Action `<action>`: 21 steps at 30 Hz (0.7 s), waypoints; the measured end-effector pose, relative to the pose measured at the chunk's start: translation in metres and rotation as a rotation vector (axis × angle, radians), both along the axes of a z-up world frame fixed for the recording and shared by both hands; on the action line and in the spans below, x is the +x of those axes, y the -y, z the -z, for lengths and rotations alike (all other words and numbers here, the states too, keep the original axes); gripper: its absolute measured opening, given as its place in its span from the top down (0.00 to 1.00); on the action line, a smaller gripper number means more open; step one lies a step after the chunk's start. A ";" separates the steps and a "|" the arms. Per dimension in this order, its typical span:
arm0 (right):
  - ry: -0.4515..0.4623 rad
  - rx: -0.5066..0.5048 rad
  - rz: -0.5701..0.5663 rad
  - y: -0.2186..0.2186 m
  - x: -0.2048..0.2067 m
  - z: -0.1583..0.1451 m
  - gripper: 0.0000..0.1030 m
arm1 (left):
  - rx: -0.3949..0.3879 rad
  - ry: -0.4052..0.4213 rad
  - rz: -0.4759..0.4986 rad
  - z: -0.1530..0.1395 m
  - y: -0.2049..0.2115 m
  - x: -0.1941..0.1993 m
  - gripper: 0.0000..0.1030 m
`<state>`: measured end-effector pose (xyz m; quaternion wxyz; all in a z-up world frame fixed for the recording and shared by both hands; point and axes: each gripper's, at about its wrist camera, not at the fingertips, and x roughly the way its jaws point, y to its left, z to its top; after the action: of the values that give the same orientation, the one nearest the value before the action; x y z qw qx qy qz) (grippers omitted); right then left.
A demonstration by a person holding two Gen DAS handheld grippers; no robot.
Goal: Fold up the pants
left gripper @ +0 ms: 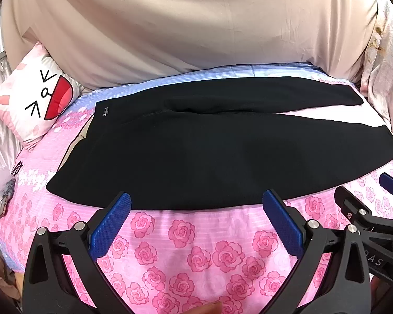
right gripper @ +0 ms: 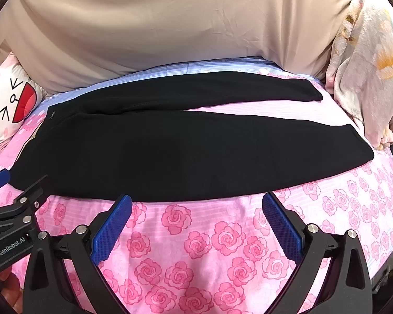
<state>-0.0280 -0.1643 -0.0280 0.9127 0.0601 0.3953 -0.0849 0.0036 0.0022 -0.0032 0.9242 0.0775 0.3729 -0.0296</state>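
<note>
Black pants (left gripper: 209,154) lie flat across a pink rose-print bedspread (left gripper: 196,248), waistband at the left, both legs stretched right with a narrow gap between them. My left gripper (left gripper: 196,198) hangs open just short of the near leg's edge, nothing between its blue pads (left gripper: 110,225). The right wrist view shows the same pants (right gripper: 186,146) on the bedspread (right gripper: 196,235); my right gripper (right gripper: 196,200) is open and empty at the near hem. The right gripper (left gripper: 374,204) pokes in at the right of the left wrist view, and the left gripper (right gripper: 10,196) at the left of the right wrist view.
A beige sheet (left gripper: 183,26) rises behind the bed. A cartoon-face pillow (left gripper: 34,102) leans at the back left, also seen as pillow (right gripper: 10,102). A floral quilt (right gripper: 366,60) is bunched at the right. Small items (left gripper: 2,198) lie at the bed's left edge.
</note>
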 end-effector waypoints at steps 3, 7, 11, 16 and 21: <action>-0.008 -0.003 0.003 0.001 0.001 0.001 0.05 | -0.005 -0.011 -0.006 0.001 -0.003 0.002 0.04; -0.005 -0.007 0.009 0.001 0.001 0.000 0.05 | -0.011 -0.016 -0.021 0.002 -0.006 0.004 0.04; -0.009 -0.003 0.013 0.003 0.002 0.003 0.05 | -0.016 -0.020 -0.019 0.003 -0.006 0.004 0.04; -0.010 -0.002 0.008 0.002 0.001 0.004 0.05 | -0.015 -0.019 -0.025 0.003 -0.007 0.004 0.04; -0.010 -0.003 0.009 0.003 0.001 0.004 0.05 | -0.013 -0.002 -0.019 0.002 -0.006 0.003 0.04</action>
<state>-0.0266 -0.1670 -0.0320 0.9103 0.0601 0.3996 -0.0897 0.0070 0.0080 -0.0047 0.9244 0.0678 0.3745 -0.0233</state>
